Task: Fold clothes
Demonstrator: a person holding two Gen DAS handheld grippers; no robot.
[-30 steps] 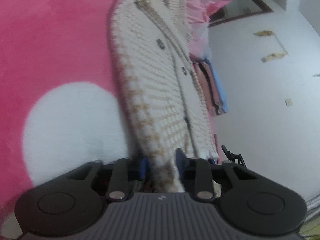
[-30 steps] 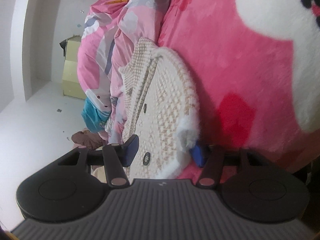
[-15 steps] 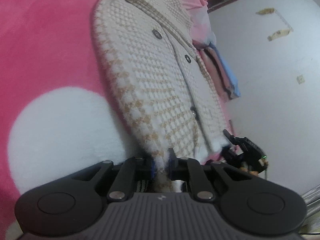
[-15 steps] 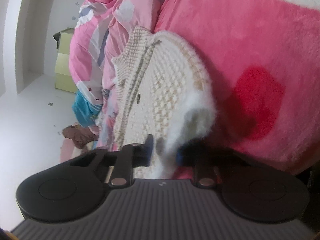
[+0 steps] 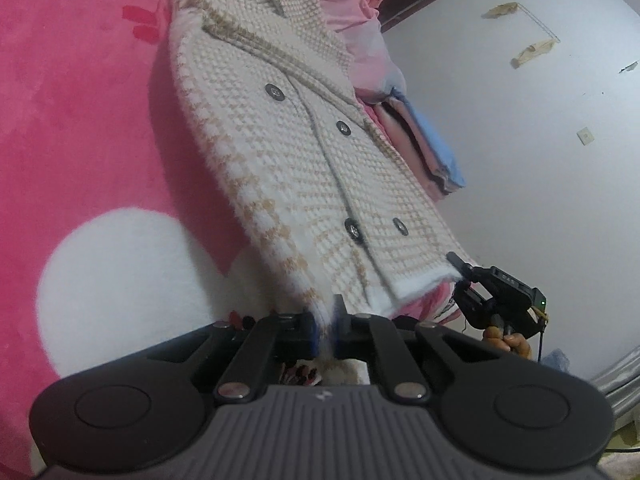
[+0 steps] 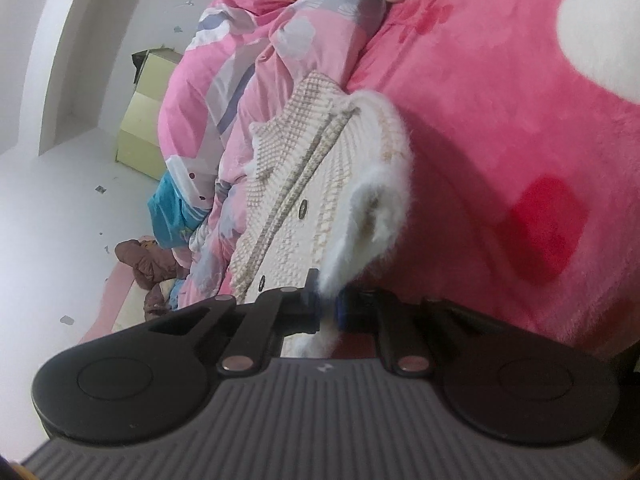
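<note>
A cream and tan knitted jacket (image 5: 304, 152) with dark buttons and a fuzzy white hem lies stretched across a pink fleece blanket (image 5: 72, 112). My left gripper (image 5: 326, 330) is shut on one corner of its fuzzy hem, close to the camera. In the left wrist view the right gripper (image 5: 460, 270) pinches the other hem corner, with fingers of a hand (image 5: 508, 340) under it. In the right wrist view my right gripper (image 6: 328, 308) is shut on the fluffy edge of the jacket (image 6: 304, 208), which runs away toward its collar.
The blanket carries large white patches (image 5: 120, 288) and red marks (image 6: 548, 228). A rumpled pink floral quilt (image 6: 248, 68) is heaped beyond the collar. Folded pink and blue cloths (image 5: 424, 148) lie at the bed's edge. A yellow-green cabinet (image 6: 144, 128) stands by the white wall.
Both grippers went from open around the hem to shut on it. The jacket has been pulled out flatter and longer, and the right gripper has come into the left wrist view.
</note>
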